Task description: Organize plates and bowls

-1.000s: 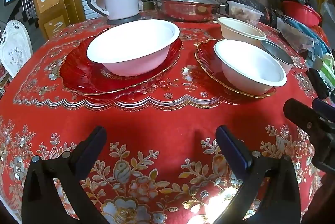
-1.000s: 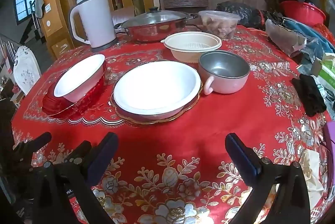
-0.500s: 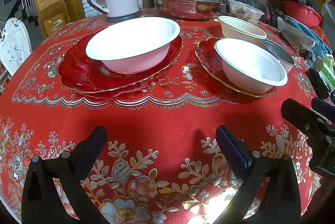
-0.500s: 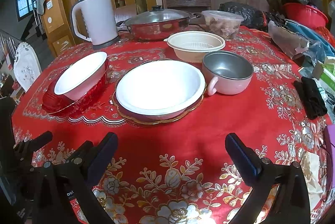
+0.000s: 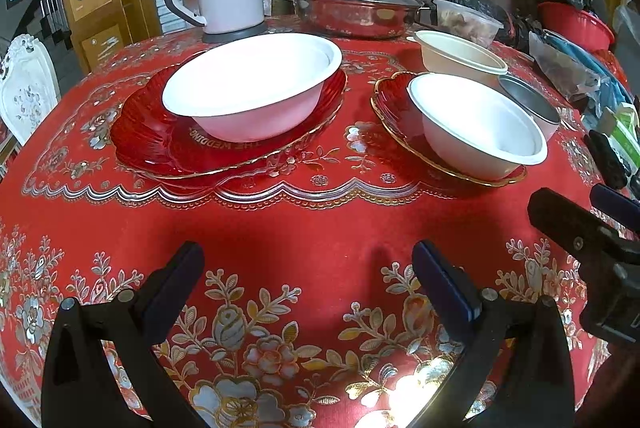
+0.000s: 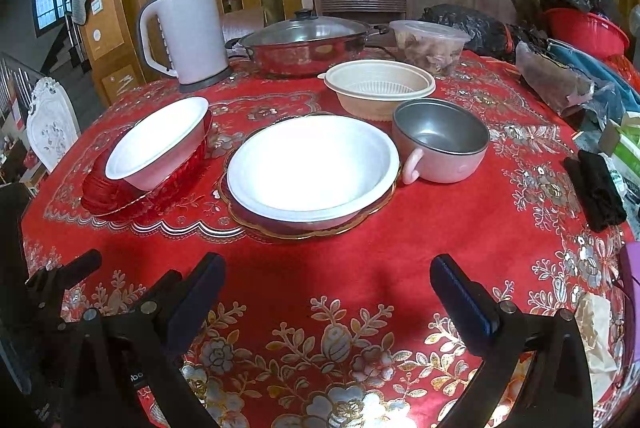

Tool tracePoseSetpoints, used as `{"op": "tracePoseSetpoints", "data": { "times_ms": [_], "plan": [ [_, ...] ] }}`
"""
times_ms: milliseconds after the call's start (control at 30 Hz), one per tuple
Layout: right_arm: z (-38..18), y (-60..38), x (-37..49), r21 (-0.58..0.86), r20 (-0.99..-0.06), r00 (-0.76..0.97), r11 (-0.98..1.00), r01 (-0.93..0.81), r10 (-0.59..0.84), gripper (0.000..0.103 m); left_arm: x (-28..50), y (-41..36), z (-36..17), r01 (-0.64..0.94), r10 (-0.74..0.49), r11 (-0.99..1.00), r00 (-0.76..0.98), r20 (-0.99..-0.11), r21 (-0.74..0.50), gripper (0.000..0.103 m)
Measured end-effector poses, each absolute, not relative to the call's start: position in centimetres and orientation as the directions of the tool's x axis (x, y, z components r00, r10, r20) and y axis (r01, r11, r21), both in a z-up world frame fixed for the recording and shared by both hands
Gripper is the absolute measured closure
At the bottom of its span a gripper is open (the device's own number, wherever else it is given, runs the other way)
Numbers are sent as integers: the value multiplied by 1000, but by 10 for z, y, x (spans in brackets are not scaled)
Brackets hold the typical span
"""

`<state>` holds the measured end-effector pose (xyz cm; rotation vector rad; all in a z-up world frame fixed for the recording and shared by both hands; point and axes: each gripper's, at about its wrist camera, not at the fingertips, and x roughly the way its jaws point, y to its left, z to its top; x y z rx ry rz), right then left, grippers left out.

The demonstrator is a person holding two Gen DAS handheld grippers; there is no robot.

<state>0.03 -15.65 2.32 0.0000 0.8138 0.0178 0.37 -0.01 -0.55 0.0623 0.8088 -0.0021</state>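
Note:
A white bowl (image 5: 252,84) sits on a big red oval plate (image 5: 160,144) at the left. A second white bowl (image 6: 312,164) rests on a smaller gold-rimmed red plate (image 6: 372,206) in the middle. Behind it stand a cream plastic bowl (image 6: 378,88) and a pink-and-steel bowl with a handle (image 6: 440,140). My left gripper (image 5: 308,268) is open, hovering over the cloth in front of the big plate with nothing between its fingers. To its right, my right gripper (image 6: 328,280) is open and empty in front of the smaller plate.
The round table carries a red flowered cloth (image 6: 360,268). At the back stand a white kettle (image 6: 188,32), a lidded steel pan (image 6: 308,44) and a plastic food tub (image 6: 430,44). Bags, a red basin (image 6: 584,28) and a black case (image 6: 596,188) crowd the right edge.
Both grippers have drifted slightly forward and upward over the table, still open. The dishes have not moved.

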Motion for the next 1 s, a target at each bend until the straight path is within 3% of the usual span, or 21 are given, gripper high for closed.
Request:
{"op": "tracePoseSetpoints", "data": {
  "times_ms": [467, 633, 767, 867, 1000],
  "plan": [
    [30, -143, 11, -16, -731, 681, 998, -66, 33, 0, 2, 2, 2, 34, -1, 999, 665, -747, 29, 0],
    [51, -130, 20, -47, -692, 721, 994, -98, 38, 2, 5, 15, 25, 33, 4, 999, 653, -757, 33, 0],
    [60, -117, 32, -42, -686, 724, 989, -140, 74, 8, 10, 27, 44, 34, 9, 999, 665, -747, 42, 3],
    [63, -107, 45, -43, -685, 722, 984, -172, 97, 9, 15, 34, 53, 44, -2, 998, 665, -747, 37, 10],
    [67, -98, 72, 34, -717, 674, 974, -225, 181, 27, 33, 48, 66, 42, -18, 999, 650, -760, 12, 10]
  ]
}}
